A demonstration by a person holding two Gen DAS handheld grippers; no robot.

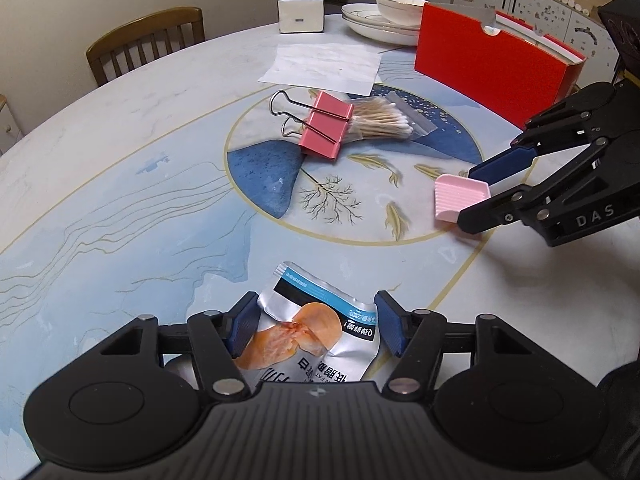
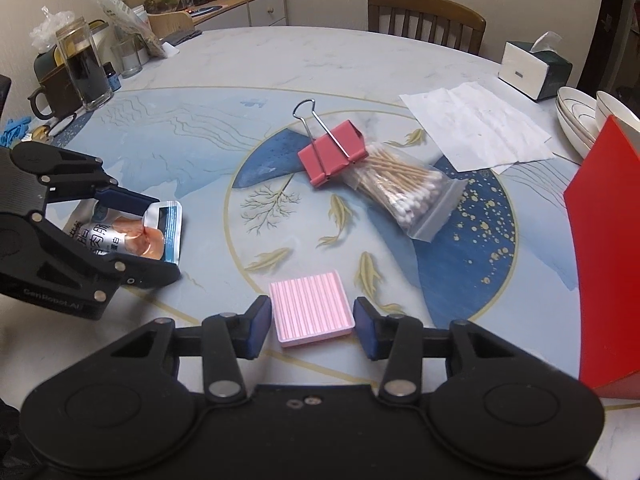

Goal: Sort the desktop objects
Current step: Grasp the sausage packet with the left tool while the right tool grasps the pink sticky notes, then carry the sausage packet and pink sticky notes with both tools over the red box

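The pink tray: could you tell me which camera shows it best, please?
The right wrist view: the pink tray lies whole, ridged top visible, between the open tongs. In the left wrist view, it sits small at the edge, partly hidden.

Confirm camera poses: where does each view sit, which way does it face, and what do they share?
Left wrist: on the left gripper, facing across the table to the red box; its open fingers flank the snack pouch.
Right wrist: on the right gripper, facing the chair; open fingers flank the pink tile.
Shared: binder clip, swab bag, tissue box; each shows the other gripper.
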